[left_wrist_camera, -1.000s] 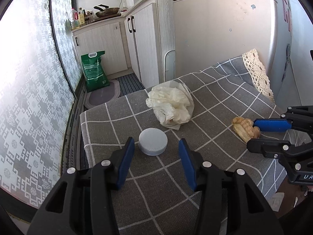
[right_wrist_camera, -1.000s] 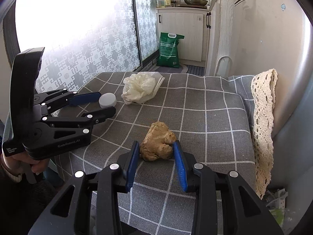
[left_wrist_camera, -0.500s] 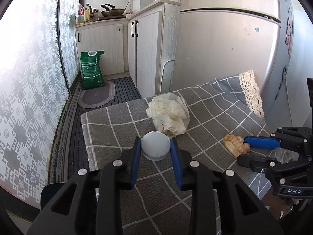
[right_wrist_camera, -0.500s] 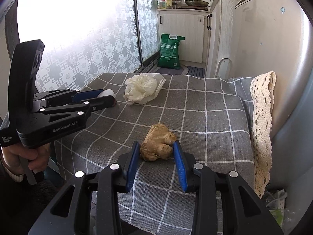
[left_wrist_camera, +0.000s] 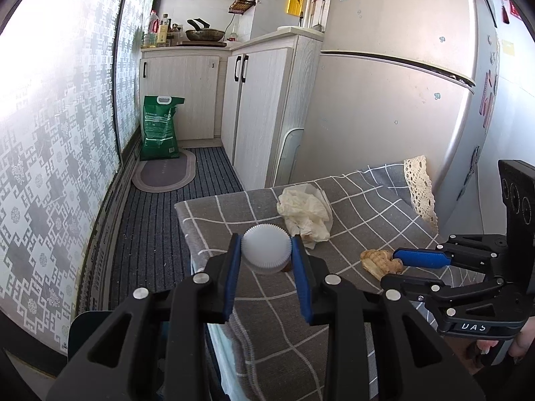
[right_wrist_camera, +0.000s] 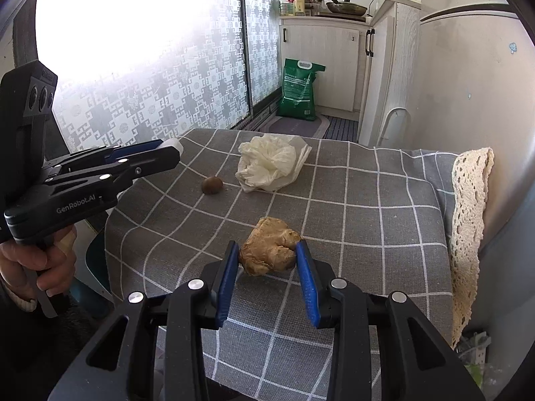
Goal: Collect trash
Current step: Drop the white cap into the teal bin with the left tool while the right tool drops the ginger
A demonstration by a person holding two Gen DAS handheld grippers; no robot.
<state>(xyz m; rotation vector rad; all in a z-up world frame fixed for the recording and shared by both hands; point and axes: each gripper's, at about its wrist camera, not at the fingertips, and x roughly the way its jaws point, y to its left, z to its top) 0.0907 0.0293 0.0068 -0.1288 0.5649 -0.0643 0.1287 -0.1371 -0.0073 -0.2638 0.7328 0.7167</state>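
While both hands are loaded, the deciding relation is where a bin lies from them, and no bin shows in either view.

Nearest, right side: right hand-held gripper (right_wrist_camera: pixel 267 260) pinches the brown lump (right_wrist_camera: pixel 269 250), possibly ginger, between its blue pads. Lump's long axis runs across the jaws, and its far end pokes past the tips. It looks just clear of the checked cloth on the desk (right_wrist_camera: pixel 384 227), though contact underneath cannot be ruled out.

Left side: left hand-held gripper (left_wrist_camera: pixel 265 254), its jaws having just closed, is clamped on the white ribbed cap (left_wrist_camera: pixel 265 250), held round-face-on with pads on its ribbed sides. Cap is lifted off the cloth, near the desk's left edge.

Left behind on the cloth: a small brown round thing (right_wrist_camera: pixel 212 185), near that left edge and closer to the left hand; beyond it, touching nothing else, the crumpled white wrapper (right_wrist_camera: pixel 269 167), soft and wide. It sits mid-desk towards the far edge, nearer the left hand.

Edges: lace trim (right_wrist_camera: pixel 468 217) hangs off the right side against the fridge (left_wrist_camera: pixel 384 100), tight there. Open floor and striped mat (left_wrist_camera: pixel 150 234) lie beyond the left edge. Judged: easiest way out is leftward.
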